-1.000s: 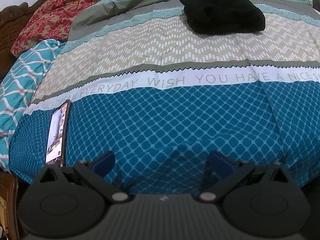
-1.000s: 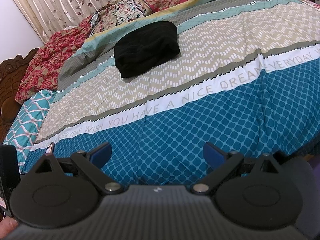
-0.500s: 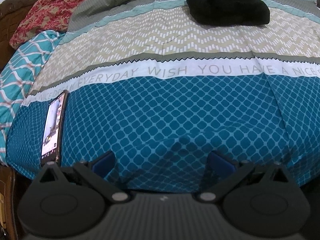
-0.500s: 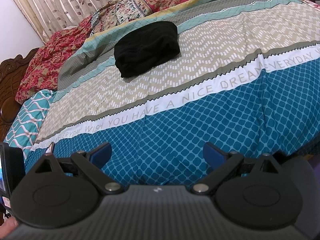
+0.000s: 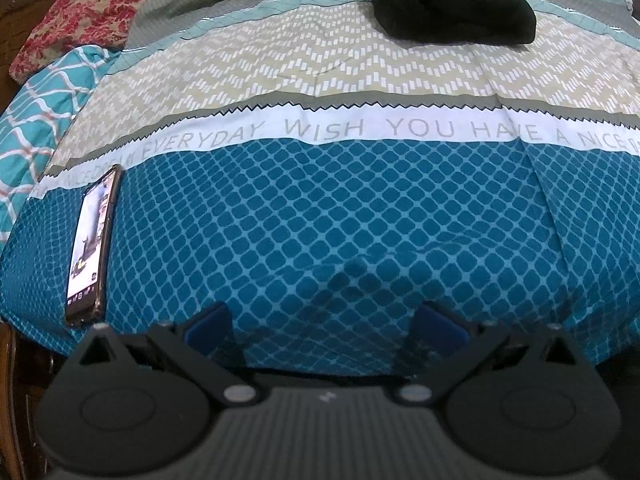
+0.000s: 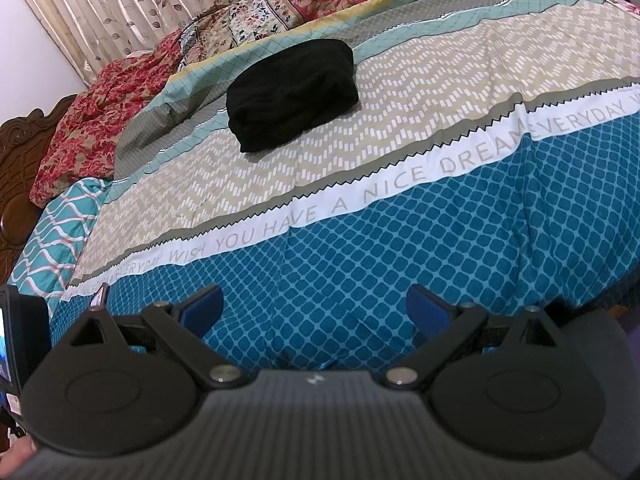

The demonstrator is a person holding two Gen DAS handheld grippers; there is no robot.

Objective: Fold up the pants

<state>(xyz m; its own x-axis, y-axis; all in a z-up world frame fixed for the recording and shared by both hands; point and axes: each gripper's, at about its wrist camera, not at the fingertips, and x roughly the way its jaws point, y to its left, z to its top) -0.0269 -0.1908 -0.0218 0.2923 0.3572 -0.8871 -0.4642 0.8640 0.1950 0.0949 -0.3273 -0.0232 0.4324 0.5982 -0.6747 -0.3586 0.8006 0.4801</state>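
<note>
A black bundle of pants (image 5: 448, 2) lies folded on the far beige and grey stripes of the bed cover (image 5: 320, 208); the right wrist view shows the pants (image 6: 292, 94) left of centre. My left gripper (image 5: 324, 322) is open near the bed's front edge, far from the pants, with only blue patterned cover between its blue pads. My right gripper (image 6: 316, 308) is open too, low over the blue band, nothing held.
A phone (image 5: 92, 246) with a lit screen lies on the cover at the front left. Red floral bedding (image 6: 100, 120) and a carved wooden headboard (image 6: 16, 168) are at the left, curtains (image 6: 120, 4) behind. Part of the left tool (image 6: 16, 344) shows at the right view's left edge.
The left view has tipped down and drifted slightly; the pants and phone sit a little higher and further in frame. The right gripper has stayed still. Both stay open.
</note>
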